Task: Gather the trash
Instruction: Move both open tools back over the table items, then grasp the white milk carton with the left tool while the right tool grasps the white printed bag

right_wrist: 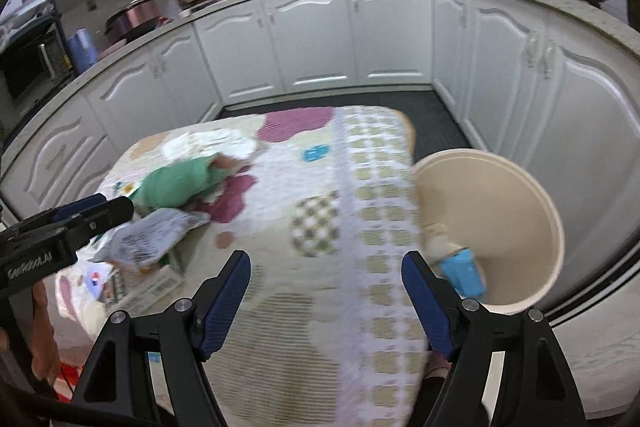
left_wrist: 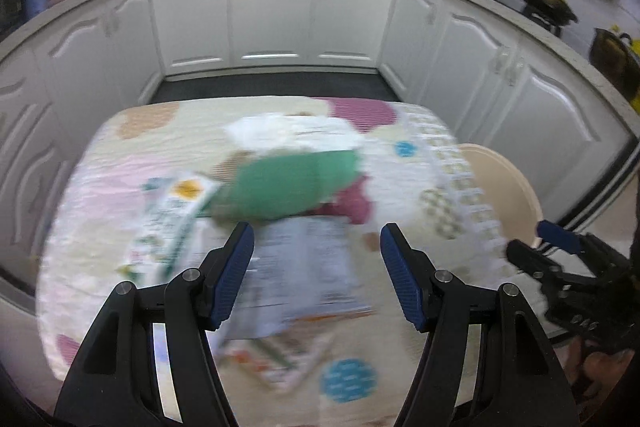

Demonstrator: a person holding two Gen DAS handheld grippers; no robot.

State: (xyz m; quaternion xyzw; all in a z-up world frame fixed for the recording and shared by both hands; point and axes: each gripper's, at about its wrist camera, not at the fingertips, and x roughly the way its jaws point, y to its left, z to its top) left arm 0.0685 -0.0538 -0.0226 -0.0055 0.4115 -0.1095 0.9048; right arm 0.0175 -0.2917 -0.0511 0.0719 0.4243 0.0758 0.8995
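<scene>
Table with patterned cloth fills the centre of both views, white kitchen cabinets behind. Cream bin sits just off the table edge, right-centre in the right wrist view; same bin shows at mid-right in the left wrist view. It already has stuff in it: a blue item and something pale beside it, low on the near wall.

Remaining trash is clustered upper-left of centre in the right view, dead centre in the left view:
- green wrapper, long axis roughly left-right across the frame
- white crumpled paper behind it
- printed silver pouch directly between and just beyond the left fingers
- white/green printed packet to its left, long axis running diagonal from lower left to upper right

Left gripper: jaws apart, about mid-width, nothing held. Frame is motion-blurred.
Right gripper: jaws apart, nothing between them, over bare cloth, bin just right of its right finger.

Key relation: pile lies straight ahead of the left gripper and well to the left of the right one, so left is nearer. My read is left takes the silver pouch next, then carries right to the bin. Risk: pouch lies flat, pads may slide over it.
</scene>
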